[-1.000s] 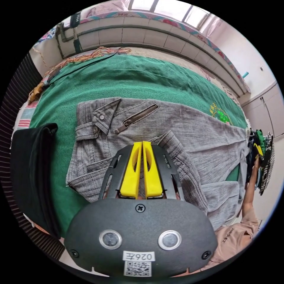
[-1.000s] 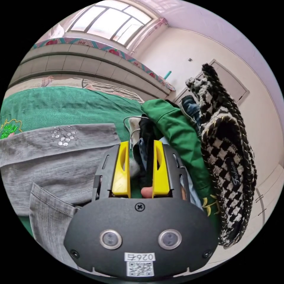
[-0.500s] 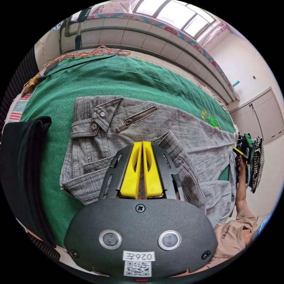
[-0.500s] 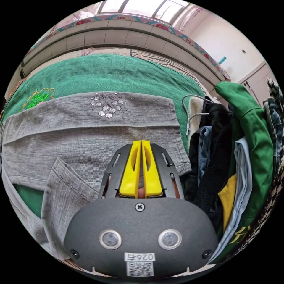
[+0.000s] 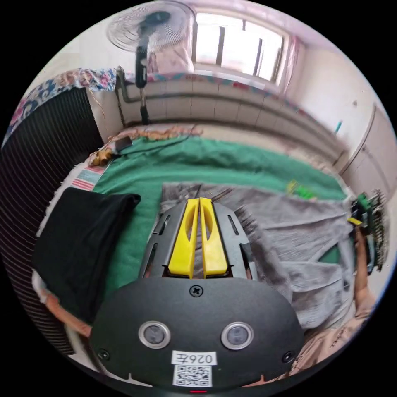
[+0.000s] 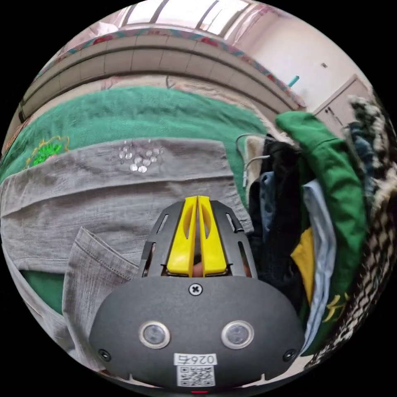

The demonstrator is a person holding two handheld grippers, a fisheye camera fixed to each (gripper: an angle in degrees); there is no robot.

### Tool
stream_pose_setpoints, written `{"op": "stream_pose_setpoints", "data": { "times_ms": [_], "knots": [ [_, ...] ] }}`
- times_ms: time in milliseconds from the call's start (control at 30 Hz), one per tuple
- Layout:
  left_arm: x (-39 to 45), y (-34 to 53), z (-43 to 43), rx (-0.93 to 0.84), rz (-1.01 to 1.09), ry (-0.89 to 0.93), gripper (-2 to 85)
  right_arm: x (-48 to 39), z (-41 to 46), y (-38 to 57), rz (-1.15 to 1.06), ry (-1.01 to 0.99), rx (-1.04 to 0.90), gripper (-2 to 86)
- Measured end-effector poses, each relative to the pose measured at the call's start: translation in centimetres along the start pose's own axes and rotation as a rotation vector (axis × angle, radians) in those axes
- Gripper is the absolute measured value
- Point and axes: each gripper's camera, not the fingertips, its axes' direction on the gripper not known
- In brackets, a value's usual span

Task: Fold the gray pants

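The left claw (image 5: 199, 201) has lifted, both claws clenched on one pair of gray pants (image 6: 103, 198); right claw (image 6: 197, 199) beside one clothes pile (image 6: 314, 215).

A home bedroom — green bedspread (image 5: 231, 165), standing fan (image 5: 144, 37), window (image 5: 237, 51), piled clothes (image 6: 322, 215)

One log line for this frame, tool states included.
left tool shut on gray pants waist | right tool shut on hem | green blanket | fold starting

Left gripper (image 5: 199, 202) jaws clamp gray pants (image 5: 289, 231).
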Motion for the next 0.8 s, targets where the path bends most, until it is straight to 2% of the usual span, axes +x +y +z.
{"op": "stream_pose_setpoints", "data": {
  "times_ms": [33,67,100,133,167,200,267,333,400,433,500,567,700,800],
  "knots": [
    [-1.4,1.7,-2.8,0.128,-0.051,0.122,-0.8,0.4,-1.4,0.9,0.037,0.032,0.061,-0.9],
    [-3.2,3.7,-5.3,0.270,-0.116,0.322,-0.8,0.9,-3.8,2.4,0.085,0.041,0.173,-0.9],
    [-4.1,4.7,-6.4,0.346,-0.131,0.447,-0.9,1.2,-5.3,3.3,0.107,0.034,0.237,-0.9],
    [-5.5,6.8,-8.3,0.510,-0.134,0.690,-0.9,1.9,-8.6,5.5,0.142,0.000,0.383,-0.9],
    [-6.0,8.7,-9.9,0.619,-0.162,0.825,-0.9,2.6,-11.9,8.3,0.173,-0.037,0.537,-0.9],
    [-5.9,9.5,-10.8,0.647,-0.172,0.844,-0.9,2.9,-13.3,9.6,0.190,-0.049,0.604,-0.8],
    [-3.6,12.0,-15.2,0.655,-0.122,0.737,-0.7,3.9,-18.0,15.1,0.224,-0.068,0.819,-0.7],
    [-1.2,13.4,-18.1,0.628,-0.074,0.598,-0.2,3.9,-19.7,17.9,0.169,-0.084,0.832,-0.5],
    [1.5,14.0,-20.0,0.575,-0.006,0.463,1.2,3.1,-19.9,19.3,0.048,-0.130,0.742,-0.6],
    [3.3,14.0,-20.6,0.538,0.040,0.401,4.9,2.4,-19.3,19.8,-0.011,-0.176,0.662,-0.8],
    [5.7,13.3,-20.3,0.466,0.091,0.380,9.7,0.8,-17.7,20.7,-0.078,-0.239,0.576,-0.8],
    [8.7,11.4,-17.8,0.315,0.117,0.411,14.9,-1.5,-15.1,21.8,-0.097,-0.261,0.498,-0.2],
    [13.5,8.7,-12.2,0.078,0.154,0.399,16.6,-5.2,-11.2,21.6,-0.130,-0.254,0.395,3.8],
    [17.5,7.6,-8.5,-0.056,0.216,0.290,17.2,-7.4,-8.1,20.1,-0.140,-0.318,0.310,7.5]
  ]
}}
